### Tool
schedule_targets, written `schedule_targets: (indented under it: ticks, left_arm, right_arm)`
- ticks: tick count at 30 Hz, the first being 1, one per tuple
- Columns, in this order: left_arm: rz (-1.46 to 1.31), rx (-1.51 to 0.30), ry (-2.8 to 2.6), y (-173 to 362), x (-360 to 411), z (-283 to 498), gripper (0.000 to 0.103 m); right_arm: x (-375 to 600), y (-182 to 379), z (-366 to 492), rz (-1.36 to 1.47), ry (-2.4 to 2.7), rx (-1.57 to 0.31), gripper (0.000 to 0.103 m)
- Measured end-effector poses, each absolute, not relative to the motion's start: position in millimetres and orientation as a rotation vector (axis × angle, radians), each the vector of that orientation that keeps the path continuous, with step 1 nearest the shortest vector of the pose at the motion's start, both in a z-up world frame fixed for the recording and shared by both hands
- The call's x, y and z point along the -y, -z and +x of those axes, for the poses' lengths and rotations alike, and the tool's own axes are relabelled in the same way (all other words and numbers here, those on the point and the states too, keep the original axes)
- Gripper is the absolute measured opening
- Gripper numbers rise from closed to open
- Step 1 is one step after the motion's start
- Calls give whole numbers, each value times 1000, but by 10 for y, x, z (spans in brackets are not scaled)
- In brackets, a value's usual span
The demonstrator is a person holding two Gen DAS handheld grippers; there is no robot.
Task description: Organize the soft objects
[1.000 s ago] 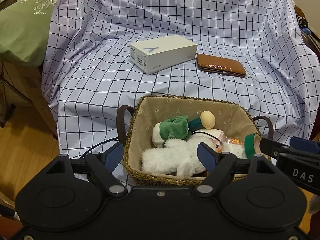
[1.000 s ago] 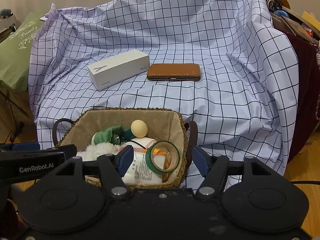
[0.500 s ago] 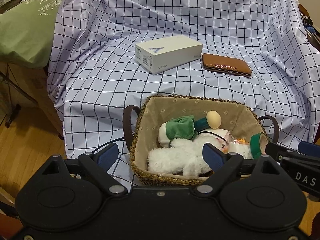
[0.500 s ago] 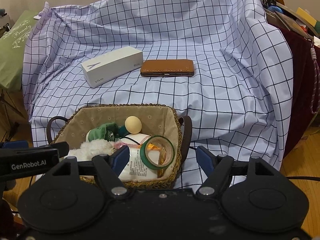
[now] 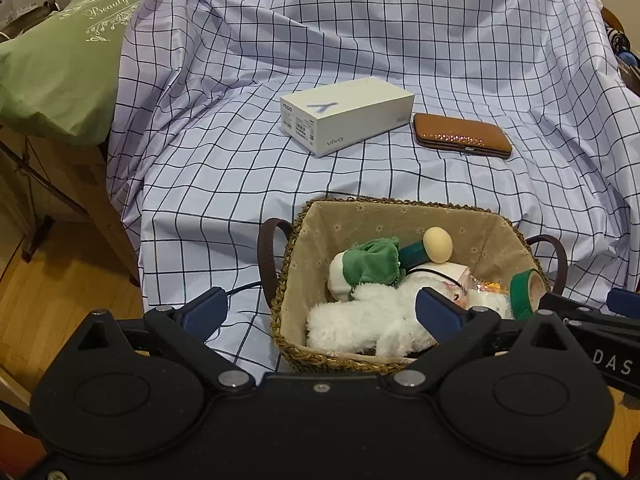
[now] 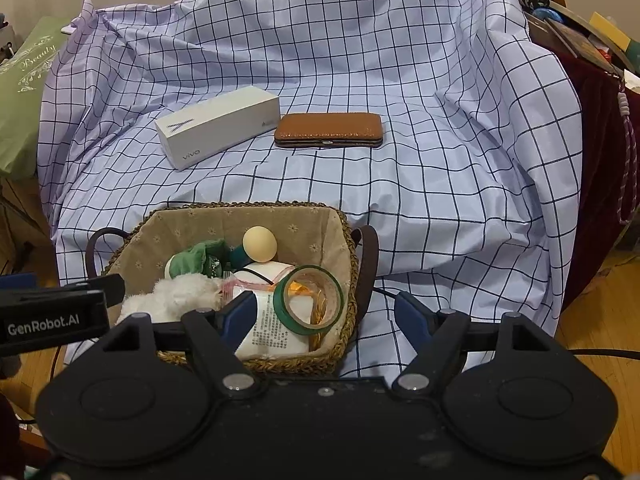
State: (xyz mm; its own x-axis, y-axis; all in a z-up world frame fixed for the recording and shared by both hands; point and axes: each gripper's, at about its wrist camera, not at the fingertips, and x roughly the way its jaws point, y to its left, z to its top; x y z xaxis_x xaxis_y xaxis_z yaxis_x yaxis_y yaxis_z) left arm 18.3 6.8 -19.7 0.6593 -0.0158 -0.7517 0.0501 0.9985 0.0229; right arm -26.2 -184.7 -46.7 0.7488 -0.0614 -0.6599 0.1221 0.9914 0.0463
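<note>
Checked cloth (image 5: 224,184): open ground left and right of white box (image 5: 347,114) and brown case (image 5: 462,135). Basket (image 5: 320,356): packed, little room inside.

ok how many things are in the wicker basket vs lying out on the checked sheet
In the woven wicker basket: 5 seen (white plush toy, green cloth toy, cream egg, white printed pack, green tape roll)
On the checked sheet: 2 (white phone box, brown leather case)
Total: 7

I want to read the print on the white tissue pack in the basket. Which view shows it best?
The right wrist view: the tissue pack lies near, its printed face toward the camera, partly behind the green tape roll. In the left wrist view only a sliver shows, behind the white plush toy.
</note>
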Motion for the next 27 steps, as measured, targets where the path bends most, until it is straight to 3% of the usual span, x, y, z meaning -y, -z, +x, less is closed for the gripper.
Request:
schedule_targets:
  ticks: [27]
  left_arm:
    - [44, -884, 30, 232, -79, 195, 99]
  right_arm:
    - [1837, 482, -236, 90, 103, -729, 77]
